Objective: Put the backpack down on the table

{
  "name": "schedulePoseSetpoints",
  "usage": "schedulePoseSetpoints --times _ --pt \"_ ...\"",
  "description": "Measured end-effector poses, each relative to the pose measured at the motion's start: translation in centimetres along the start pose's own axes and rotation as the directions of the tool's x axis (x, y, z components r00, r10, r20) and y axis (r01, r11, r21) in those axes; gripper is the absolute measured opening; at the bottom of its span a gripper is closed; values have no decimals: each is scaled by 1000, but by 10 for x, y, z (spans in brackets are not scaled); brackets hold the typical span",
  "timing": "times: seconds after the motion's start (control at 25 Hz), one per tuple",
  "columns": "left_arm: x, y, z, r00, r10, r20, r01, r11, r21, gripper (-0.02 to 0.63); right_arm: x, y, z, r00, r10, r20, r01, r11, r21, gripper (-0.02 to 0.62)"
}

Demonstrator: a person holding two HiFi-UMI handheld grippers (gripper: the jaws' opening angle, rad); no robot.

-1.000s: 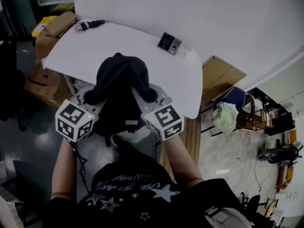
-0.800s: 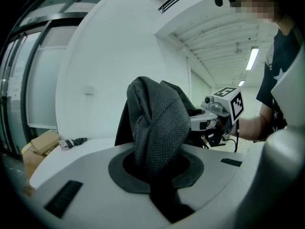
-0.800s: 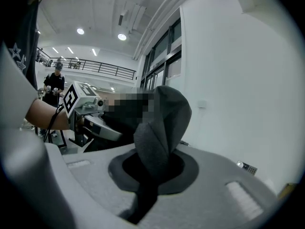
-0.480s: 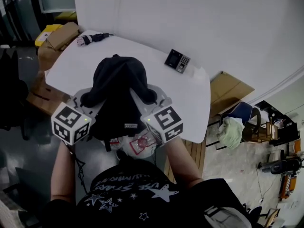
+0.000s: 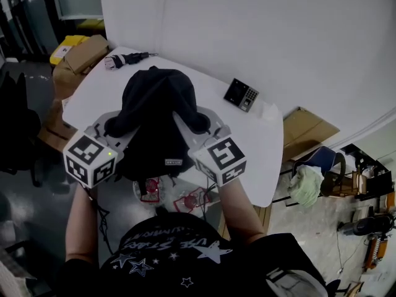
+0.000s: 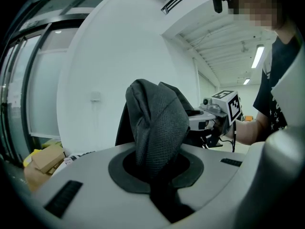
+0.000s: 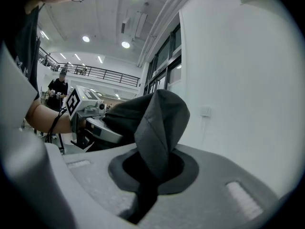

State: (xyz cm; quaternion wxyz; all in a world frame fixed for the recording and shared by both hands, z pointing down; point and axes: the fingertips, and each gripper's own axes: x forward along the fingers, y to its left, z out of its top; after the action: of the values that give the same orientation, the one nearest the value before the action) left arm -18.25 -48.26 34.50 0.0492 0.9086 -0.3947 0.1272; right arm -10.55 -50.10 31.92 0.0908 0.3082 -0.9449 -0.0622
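Observation:
The black backpack (image 5: 154,113) hangs in the air between both grippers, its top over the near part of the white table (image 5: 247,138). My left gripper (image 5: 116,129) is shut on a fold of the backpack's fabric (image 6: 157,132) at its left side. My right gripper (image 5: 199,125) is shut on another fold (image 7: 159,128) at its right side. In each gripper view, dark cloth rises straight out of the shut jaws. The right gripper (image 6: 224,106) also shows in the left gripper view, and the left gripper (image 7: 83,109) in the right gripper view. Small reddish tags (image 5: 189,200) dangle below the bag.
A keypad device (image 5: 241,94) lies at the table's right side and a black plug with cable (image 5: 124,59) at its far left corner. Cardboard boxes (image 5: 83,51) stand left of the table. A chair with clothes (image 5: 312,175) is at the right. A white wall stands behind.
Both grippers have carried the backpack forward and a little up, from in front of the table's near edge to over the tabletop. Both grips are unchanged.

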Motion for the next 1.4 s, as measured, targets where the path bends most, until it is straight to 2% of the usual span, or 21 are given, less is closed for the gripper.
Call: schedulePoseSetpoints --times 0.12,0.28,0.68,1.08,1.4 --pt "13 21 6 999 22 33 -23 1000 10 57 18 -16 6 1000 -3 27 3 1000 -27 20" --pt "35 48 11 998 46 43 -46 999 19 57 44 -42 4 1000 -13 18 14 998 -60 20" --pt "83 85 -4 998 41 38 -43 997 57 57 77 -80 -25 998 -63 -17 62 998 -31 20" --pt "92 89 -24 999 5 36 -7 999 50 58 81 -80 -43 998 -51 -25 50 998 -22 21" --pt "90 91 -34 996 12 86 -20 996 90 59 86 -75 -48 998 -51 -25 50 998 -41 34"
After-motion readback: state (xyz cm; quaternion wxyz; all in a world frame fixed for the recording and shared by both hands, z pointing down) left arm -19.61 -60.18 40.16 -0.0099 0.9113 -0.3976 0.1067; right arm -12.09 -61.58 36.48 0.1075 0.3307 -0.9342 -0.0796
